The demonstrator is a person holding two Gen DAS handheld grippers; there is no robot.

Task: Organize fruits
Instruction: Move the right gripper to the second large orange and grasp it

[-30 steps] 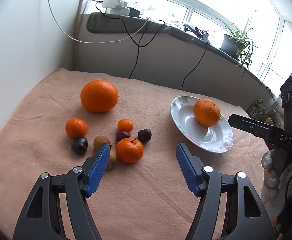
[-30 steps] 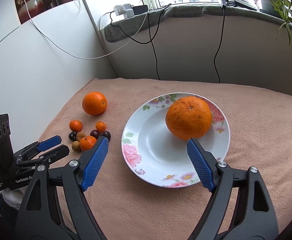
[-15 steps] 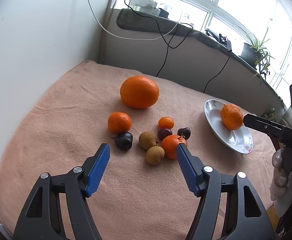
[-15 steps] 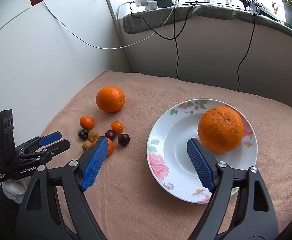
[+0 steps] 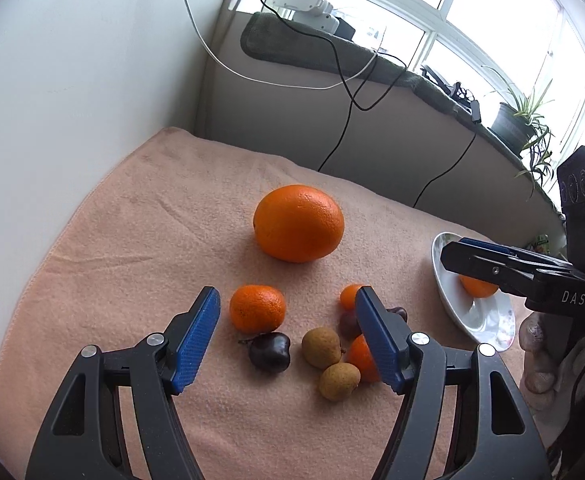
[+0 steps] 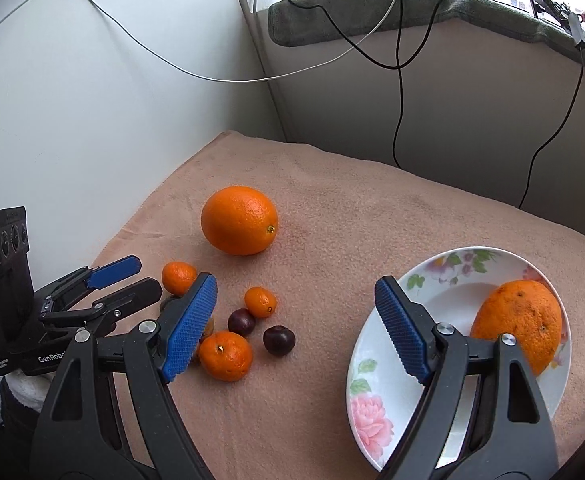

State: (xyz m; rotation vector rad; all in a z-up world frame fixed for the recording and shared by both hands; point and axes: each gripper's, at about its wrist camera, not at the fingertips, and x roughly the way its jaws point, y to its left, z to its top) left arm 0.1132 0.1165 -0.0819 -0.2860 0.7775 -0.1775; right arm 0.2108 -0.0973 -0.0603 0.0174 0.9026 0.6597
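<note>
we see the left hand-held gripper (image 5: 288, 334) nearer the small mandarin (image 5: 257, 308), just ahead between its opening, empty jaws; right hand-held gripper (image 6: 294, 330) gapes empty beside plate (image 6: 376, 364).

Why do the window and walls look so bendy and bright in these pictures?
Left wrist view: the fisheye lens curves the window frame, and daylight washes the glass white. Right wrist view: the wall edge bows too; the big orange stays sharp, with a soft shadow.

we count two big oranges (image 5: 298, 222) (image 6: 518, 324), three mandarins (image 5: 256, 308), three dark plums (image 5: 269, 351), two longans (image 5: 320, 347), one plate (image 6: 376, 396).
</note>
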